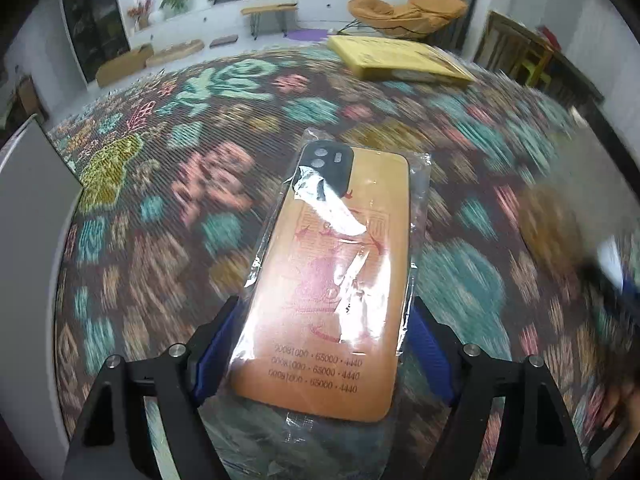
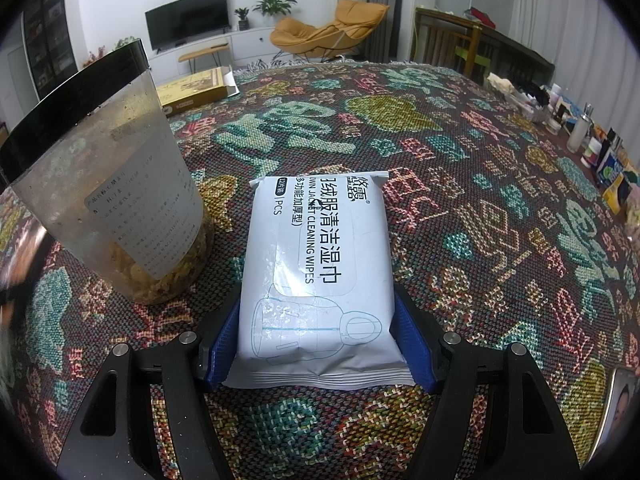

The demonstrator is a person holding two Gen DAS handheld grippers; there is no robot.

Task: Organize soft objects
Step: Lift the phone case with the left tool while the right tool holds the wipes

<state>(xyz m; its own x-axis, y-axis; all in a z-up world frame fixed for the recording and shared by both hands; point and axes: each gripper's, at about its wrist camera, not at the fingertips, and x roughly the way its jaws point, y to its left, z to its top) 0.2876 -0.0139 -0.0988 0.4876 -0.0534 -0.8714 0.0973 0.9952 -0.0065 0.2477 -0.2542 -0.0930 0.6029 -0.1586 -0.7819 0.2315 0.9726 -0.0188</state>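
Note:
In the left wrist view my left gripper point(image 1: 324, 344) is shut on an orange phone case point(image 1: 332, 280) wrapped in a clear plastic bag. It is held above the patterned tablecloth point(image 1: 200, 160), which is blurred by motion. In the right wrist view my right gripper point(image 2: 318, 340) is shut on a white pack of cleaning wipes point(image 2: 320, 264), its blue pads pressing both long sides. The pack lies flat over the cloth point(image 2: 480, 220).
A clear stand-up pouch of dried food point(image 2: 116, 200) stands just left of the wipes. A yellow flat box lies at the far edge point(image 1: 400, 58), also in the right wrist view point(image 2: 196, 88). Bottles and small items point(image 2: 592, 148) crowd the right edge. A blurred brown thing point(image 1: 556, 236) is at right.

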